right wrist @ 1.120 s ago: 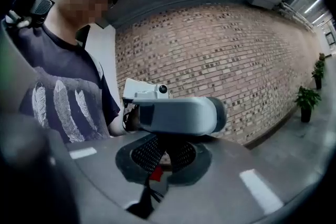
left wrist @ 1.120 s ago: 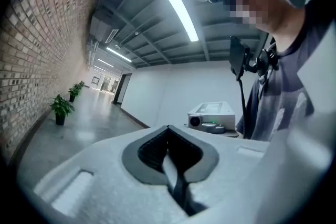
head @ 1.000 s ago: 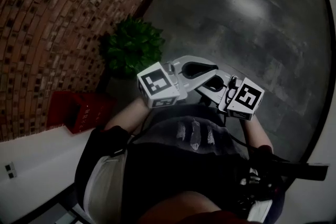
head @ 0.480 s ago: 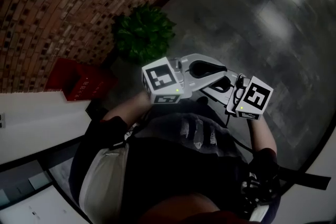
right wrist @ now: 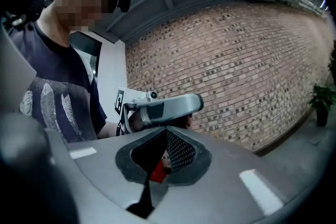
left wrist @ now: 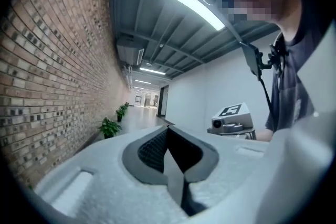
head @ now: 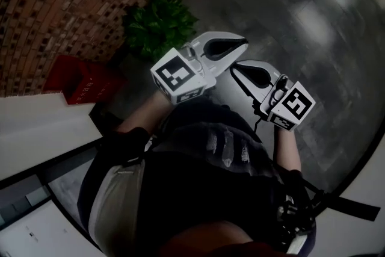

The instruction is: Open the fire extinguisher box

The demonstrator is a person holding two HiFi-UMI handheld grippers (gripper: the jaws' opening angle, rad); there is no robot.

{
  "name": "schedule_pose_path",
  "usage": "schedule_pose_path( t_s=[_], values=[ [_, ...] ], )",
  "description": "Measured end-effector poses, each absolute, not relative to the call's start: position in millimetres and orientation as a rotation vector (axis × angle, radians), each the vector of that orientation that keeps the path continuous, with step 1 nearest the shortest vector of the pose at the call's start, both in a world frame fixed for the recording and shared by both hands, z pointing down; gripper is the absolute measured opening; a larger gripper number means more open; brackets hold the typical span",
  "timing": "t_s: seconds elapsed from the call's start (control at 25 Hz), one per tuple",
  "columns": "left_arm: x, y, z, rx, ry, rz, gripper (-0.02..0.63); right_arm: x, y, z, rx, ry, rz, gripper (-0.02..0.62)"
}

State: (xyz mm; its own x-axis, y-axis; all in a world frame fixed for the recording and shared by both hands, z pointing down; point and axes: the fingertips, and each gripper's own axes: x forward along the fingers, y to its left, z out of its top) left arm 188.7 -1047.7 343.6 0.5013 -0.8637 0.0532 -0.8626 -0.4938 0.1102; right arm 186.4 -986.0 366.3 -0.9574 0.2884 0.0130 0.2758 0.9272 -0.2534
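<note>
The red fire extinguisher box (head: 79,82) stands on the floor against the brick wall, at the left of the head view. My left gripper (head: 243,41) is held out in front of the body, well right of the box, shut and empty. Just below it, my right gripper (head: 234,67) points the same way, its jaws together with nothing in them. In the left gripper view the jaw tips (left wrist: 168,128) meet, facing down a corridor. In the right gripper view, a red patch (right wrist: 157,171) shows through the hole behind the closed tips (right wrist: 167,129).
A potted green plant (head: 159,22) stands by the brick wall (head: 54,3) just beyond the box. A white ledge (head: 36,129) lies at the left near the body. Dark glossy floor (head: 301,9) spreads to the right. More plants (left wrist: 109,127) line the corridor wall.
Both grippers have moved up the head view, away from the body, the left one swinging its tips further out. The box and plant have shifted upward in the view.
</note>
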Motion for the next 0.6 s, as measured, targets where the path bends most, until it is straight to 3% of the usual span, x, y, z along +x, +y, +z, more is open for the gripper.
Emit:
schedule_pose_path(
  t_s=[0.24, 0.6],
  values=[
    [113.4, -1077.0, 344.1, 2.533, -1.601, -0.154, 0.003, 155.2, -1026.8, 367.1, -0.344, -3.008, 0.391, 0.002],
    [-0.9, -1114.7, 358.5, 2.498, -1.675, -0.103, 0.003, 56.2, -1084.4, 375.7, -0.342, -2.969, 0.63, 0.002]
  ],
)
